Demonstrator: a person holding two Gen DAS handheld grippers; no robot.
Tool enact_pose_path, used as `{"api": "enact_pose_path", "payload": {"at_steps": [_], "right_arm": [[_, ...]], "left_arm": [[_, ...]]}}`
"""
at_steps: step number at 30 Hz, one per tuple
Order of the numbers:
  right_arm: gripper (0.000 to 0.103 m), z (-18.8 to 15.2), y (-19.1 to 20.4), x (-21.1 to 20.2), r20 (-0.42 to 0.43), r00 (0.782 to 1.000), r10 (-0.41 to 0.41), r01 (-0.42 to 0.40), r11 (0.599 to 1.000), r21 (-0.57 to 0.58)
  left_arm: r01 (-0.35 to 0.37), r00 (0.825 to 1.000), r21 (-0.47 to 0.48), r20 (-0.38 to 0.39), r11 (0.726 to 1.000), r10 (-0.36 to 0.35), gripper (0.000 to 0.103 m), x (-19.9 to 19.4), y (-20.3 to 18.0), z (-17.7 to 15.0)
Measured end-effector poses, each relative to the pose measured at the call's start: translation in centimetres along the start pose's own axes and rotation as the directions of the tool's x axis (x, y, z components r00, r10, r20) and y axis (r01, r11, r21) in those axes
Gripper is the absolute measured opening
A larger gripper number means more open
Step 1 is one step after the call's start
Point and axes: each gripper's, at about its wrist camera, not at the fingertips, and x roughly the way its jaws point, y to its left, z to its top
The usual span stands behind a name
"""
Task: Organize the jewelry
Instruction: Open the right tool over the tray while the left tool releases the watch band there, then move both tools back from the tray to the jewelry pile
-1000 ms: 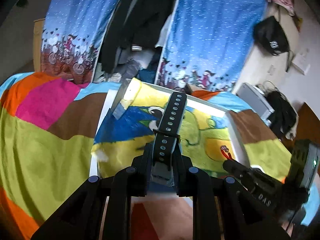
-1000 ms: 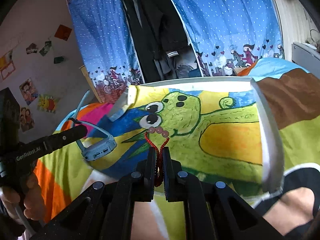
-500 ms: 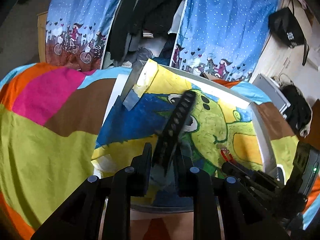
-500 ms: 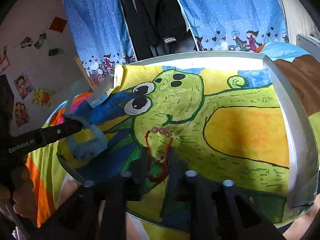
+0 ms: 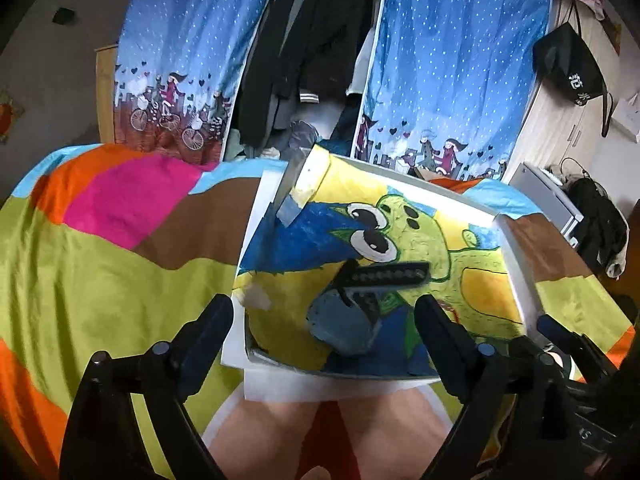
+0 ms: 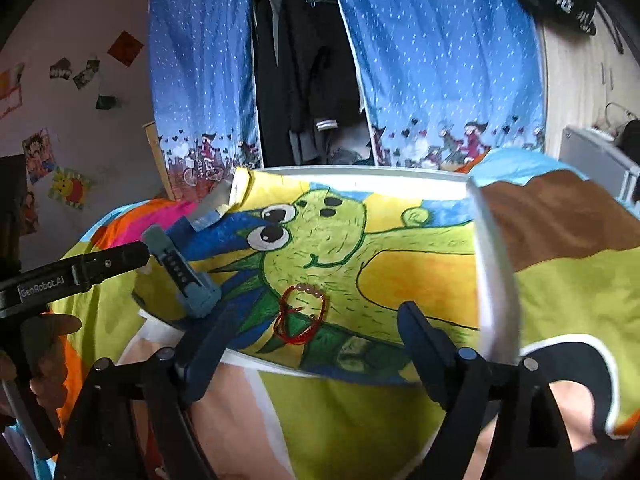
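Note:
A blue smartwatch [image 5: 344,320] with a black perforated strap lies in the white tray [image 5: 516,268], on its painted cartoon liner. My left gripper [image 5: 324,320] hangs open just behind the watch, holding nothing. A red cord bracelet [image 6: 300,316] with pink beads rests on the liner near the tray's [image 6: 492,280] front edge. My right gripper [image 6: 314,340] is open above and behind it, fingers spread wide to either side. The watch [image 6: 188,280] appears left of the bracelet, with a finger of my left gripper [image 6: 112,260] beside it.
The tray sits on a bright patchwork bedspread [image 5: 100,272] over a person's lap. A hand [image 6: 48,360] holds the left gripper's handle. Blue curtains [image 5: 440,60] and hanging dark clothes [image 5: 312,40] fill the background. A black bag [image 5: 568,64] hangs at the right.
Both grippers opened and drew back. The watch dropped from the left one into the tray, and the bracelet left the right one and now lies on the liner.

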Motion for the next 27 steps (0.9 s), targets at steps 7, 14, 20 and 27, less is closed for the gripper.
{"api": "enact_pose_path", "payload": {"at_steps": [7,14,20,27], "right_arm": [[0.099,-0.2,1.5,-5.8,0.092,0.996,0.001,-0.002,1.000,0.012],[0.103,-2.2,3.6,-11.4,0.155,0.988,0.001,0.000,1.000,-0.004],[0.103,-5.1,5.8,-16.0,0.188,0.982,0.003,0.006,0.999,-0.048],[0.103,-10.3,7.7,-19.9,0.229,0.973,-0.008,0.026,0.997,-0.076]], "left_arm": [[0.021,0.995,0.048,0.096,0.999,-0.025,0.089,-5.9,-1.3,-1.1],[-0.016,0.981,0.090,0.193,0.996,-0.002,0.090,-12.2,-1.5,-4.6],[-0.005,0.977,0.109,0.214,0.994,-0.018,0.090,-16.0,-1.0,-8.8],[0.007,0.980,0.136,0.196,0.991,-0.034,0.090,-19.0,0.2,-13.5]]}}
